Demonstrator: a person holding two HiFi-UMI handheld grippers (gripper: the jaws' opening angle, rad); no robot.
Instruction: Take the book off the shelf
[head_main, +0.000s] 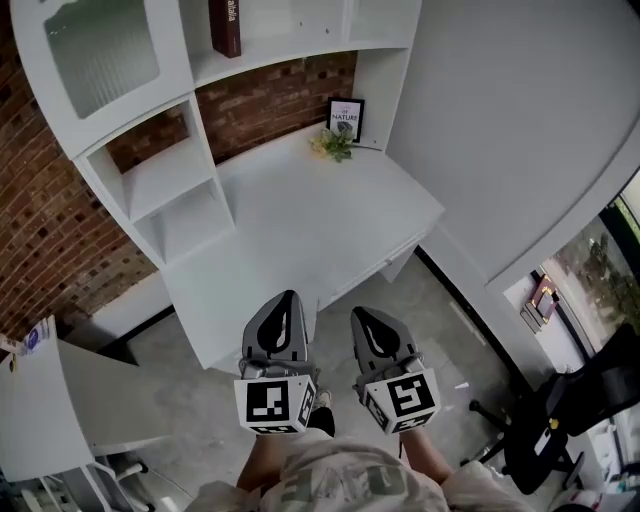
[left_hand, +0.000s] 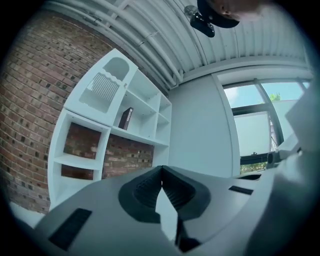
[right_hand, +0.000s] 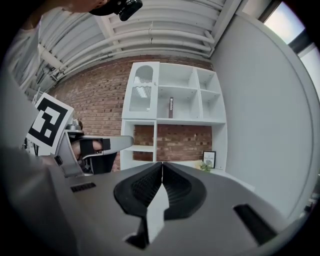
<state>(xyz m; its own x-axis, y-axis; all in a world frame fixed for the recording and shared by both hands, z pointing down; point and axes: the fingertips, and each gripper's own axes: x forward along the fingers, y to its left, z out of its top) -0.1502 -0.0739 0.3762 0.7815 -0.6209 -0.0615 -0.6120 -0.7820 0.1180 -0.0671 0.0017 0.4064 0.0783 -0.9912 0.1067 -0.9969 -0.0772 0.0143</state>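
Note:
A dark red book (head_main: 225, 27) stands upright on an upper shelf of the white shelf unit (head_main: 150, 170); it also shows as a dark spine in the left gripper view (left_hand: 125, 118) and in the right gripper view (right_hand: 170, 107). My left gripper (head_main: 288, 299) and right gripper (head_main: 361, 317) are side by side close to my body, at the near edge of the white desk (head_main: 300, 240), well away from the shelves. Both are shut with nothing between the jaws, and each points level toward the unit.
A small framed picture (head_main: 346, 117) and a sprig of greenery (head_main: 333, 144) sit at the back of the desk against the brick wall. A grey wall panel (head_main: 520, 120) rises on the right. A black office chair (head_main: 570, 410) stands at the lower right, another white desk (head_main: 40, 400) at the lower left.

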